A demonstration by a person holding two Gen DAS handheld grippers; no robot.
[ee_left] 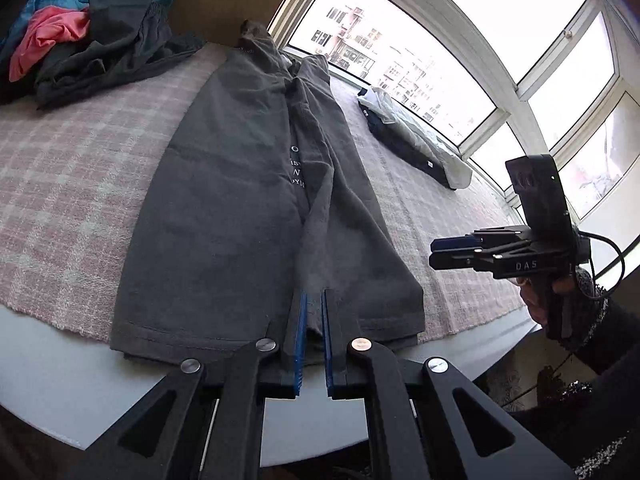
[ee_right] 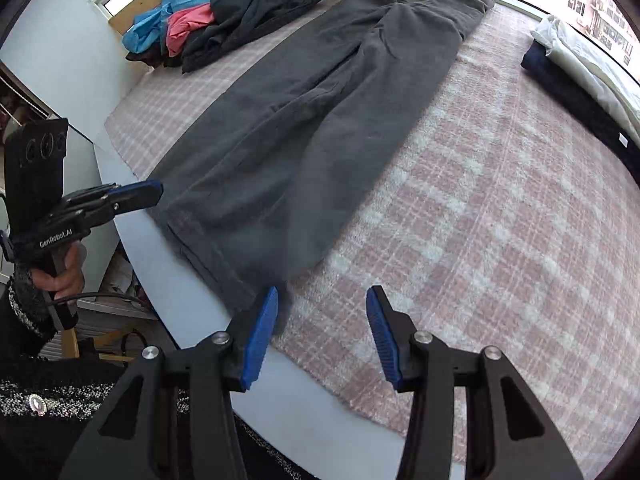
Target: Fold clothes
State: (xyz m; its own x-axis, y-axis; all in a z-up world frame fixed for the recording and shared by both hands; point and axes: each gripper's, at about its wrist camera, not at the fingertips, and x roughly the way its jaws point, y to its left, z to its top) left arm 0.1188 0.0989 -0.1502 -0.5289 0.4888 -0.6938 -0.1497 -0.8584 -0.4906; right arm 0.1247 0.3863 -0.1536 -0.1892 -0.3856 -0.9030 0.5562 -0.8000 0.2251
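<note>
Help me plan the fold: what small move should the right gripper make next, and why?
Probably close the right gripper on the grey garment's near right corner. Its jaws stand open right beside that hem, while the left gripper is shut on the hem's middle.

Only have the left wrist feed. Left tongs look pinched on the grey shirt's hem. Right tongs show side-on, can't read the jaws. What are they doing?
Observer: The right tongs are open, nothing between the pads. They hang over the near edge of the pink plaid blanket, just right of the grey shirt.
Operator: Are they touching the shirt?
Observer: The left pad sits by the shirt's near corner; motion blur there hides whether it touches.
Operator: And my left tongs from that side?
Observer: The left tongs are shut, with the tip at the shirt's left hem corner above the white table edge.
</note>
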